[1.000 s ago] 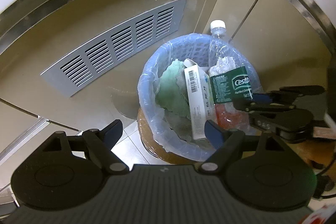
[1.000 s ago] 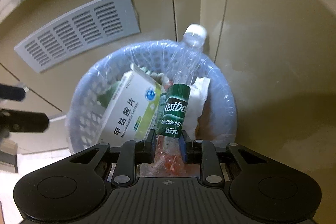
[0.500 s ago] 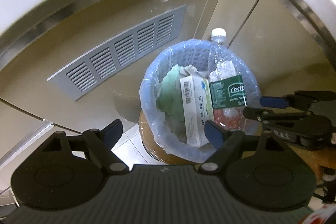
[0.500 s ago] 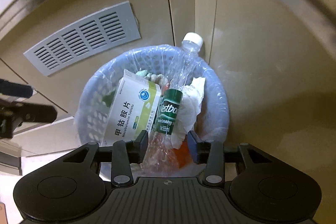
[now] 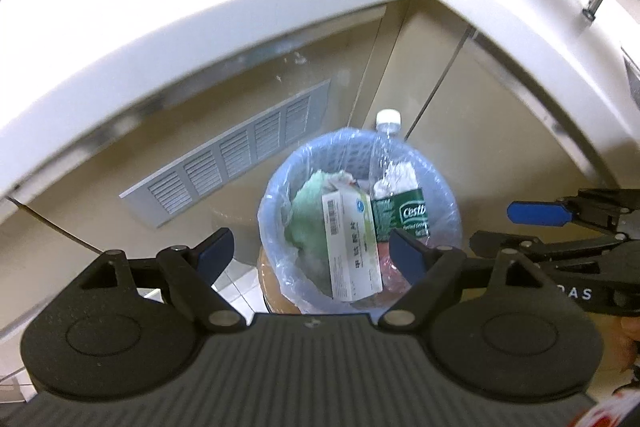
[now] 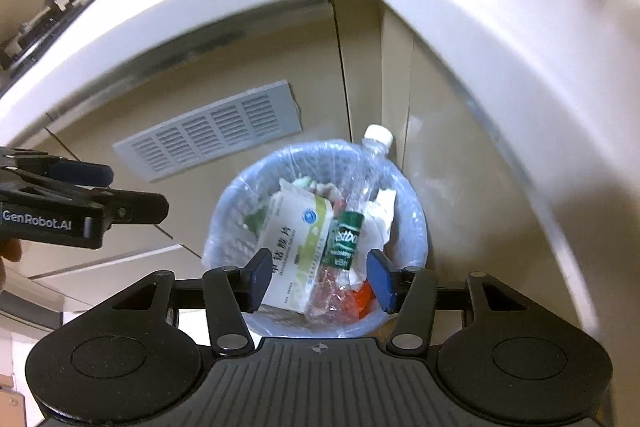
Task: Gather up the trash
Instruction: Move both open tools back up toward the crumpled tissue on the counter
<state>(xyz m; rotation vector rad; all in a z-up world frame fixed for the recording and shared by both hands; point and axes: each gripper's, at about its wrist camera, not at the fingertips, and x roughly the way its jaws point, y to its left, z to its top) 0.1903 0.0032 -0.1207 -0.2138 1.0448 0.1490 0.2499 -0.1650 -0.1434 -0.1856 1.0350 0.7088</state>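
Beige cabinet fronts [image 6: 248, 75] under a white L-shaped countertop [image 6: 460, 7] form the backdrop, with a grey louvred vent panel [image 6: 208, 135] set low in one door. Right gripper [image 6: 320, 277]: jaws have just been opening and now stand apart, nothing between the blue pads, hanging above the bin; seen from the left wrist view it sits at the frame's right edge, side plate lettering partly legible as "DAS". Left gripper [image 5: 310, 255]: jaws spread wide, empty, also above the bin; from the right wrist view its side plate reads "GenRobot.AI". Below both, a blue mesh waste basket [image 6: 416, 227] with a clear plastic liner stands in the cabinet corner. Inside it, a clear plastic bottle [image 6: 348, 227] leans upright, white cap poking past the rim toward the cabinets; its green label reads "Cestbon", with smaller print only partly legible. Touching the bottle's left side lies a white-and-green medicine box [image 6: 298, 247] printed with Chinese characters, a round blue logo and, on the side seen from the left wrist, a barcode. Crumpled white tissue, a green wad and something orange-red sit around them.
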